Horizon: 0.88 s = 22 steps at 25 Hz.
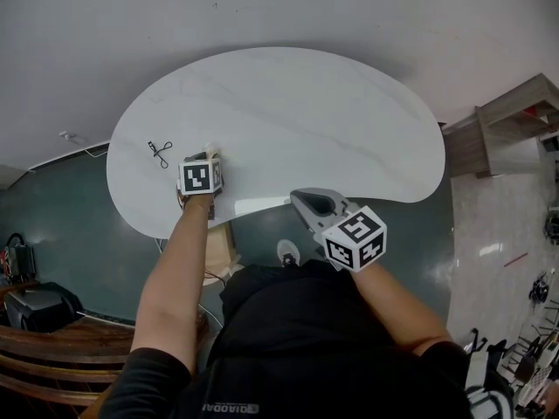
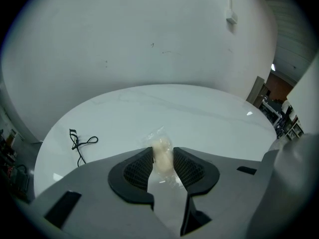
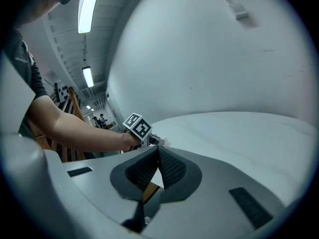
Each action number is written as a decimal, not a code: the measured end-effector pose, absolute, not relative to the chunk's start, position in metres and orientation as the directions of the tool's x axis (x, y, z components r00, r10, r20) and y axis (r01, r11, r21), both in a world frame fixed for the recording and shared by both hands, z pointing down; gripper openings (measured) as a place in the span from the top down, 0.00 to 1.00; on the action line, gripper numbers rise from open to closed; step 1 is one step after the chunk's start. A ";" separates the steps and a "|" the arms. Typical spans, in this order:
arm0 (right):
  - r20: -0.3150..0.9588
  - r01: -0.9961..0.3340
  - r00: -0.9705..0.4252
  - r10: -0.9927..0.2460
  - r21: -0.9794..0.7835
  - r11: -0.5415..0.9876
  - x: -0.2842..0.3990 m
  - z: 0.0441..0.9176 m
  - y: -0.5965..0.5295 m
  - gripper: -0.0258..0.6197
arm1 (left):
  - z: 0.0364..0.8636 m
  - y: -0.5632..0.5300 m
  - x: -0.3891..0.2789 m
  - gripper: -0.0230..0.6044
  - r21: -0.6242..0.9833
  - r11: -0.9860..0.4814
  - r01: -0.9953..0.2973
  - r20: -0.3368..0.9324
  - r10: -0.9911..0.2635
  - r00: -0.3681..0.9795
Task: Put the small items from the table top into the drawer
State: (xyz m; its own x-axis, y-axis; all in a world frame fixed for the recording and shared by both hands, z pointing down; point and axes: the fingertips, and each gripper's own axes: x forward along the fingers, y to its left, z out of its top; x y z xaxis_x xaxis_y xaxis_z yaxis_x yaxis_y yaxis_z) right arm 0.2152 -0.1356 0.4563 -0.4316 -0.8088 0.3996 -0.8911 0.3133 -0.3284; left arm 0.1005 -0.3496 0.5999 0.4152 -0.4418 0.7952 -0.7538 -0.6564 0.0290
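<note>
Left gripper (image 2: 162, 150) jaws clamped on wrapped piece (image 2: 162, 157), lengthwise along them, right gripper (image 3: 158, 149) jaws together

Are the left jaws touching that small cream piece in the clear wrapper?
Touching. In the left gripper view, both jaws of the left gripper press the sides of the small cream piece in clear plastic wrapper.

The left tongs (image 2: 163, 156) are stretched forward and clamped on a small packet (image 2: 161, 144); the right tongs (image 3: 156, 153) are held shut, empty.
</note>
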 end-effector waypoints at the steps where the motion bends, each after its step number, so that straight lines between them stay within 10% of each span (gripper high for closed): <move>1: 0.397 -0.890 -0.433 -0.809 -0.327 0.316 0.213 0.455 -0.135 0.96 | 0.596 -0.347 0.099 0.74 0.029 -0.661 -0.750 0.790 -0.445 0.422; 22: 0.382 -0.828 -0.560 -0.735 -0.281 0.485 0.083 0.436 -0.151 0.96 | 0.526 -0.278 -0.032 0.74 0.042 -0.653 -0.756 0.668 -0.544 0.507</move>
State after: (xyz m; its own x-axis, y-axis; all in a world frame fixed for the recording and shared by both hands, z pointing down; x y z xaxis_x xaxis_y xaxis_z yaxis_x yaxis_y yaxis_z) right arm 0.0832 -0.1513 0.4361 -0.5596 -0.7355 0.3819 -0.8284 0.4845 -0.2809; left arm -0.0319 -0.2781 0.5255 0.5075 -0.5439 0.6684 -0.7560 -0.6532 0.0424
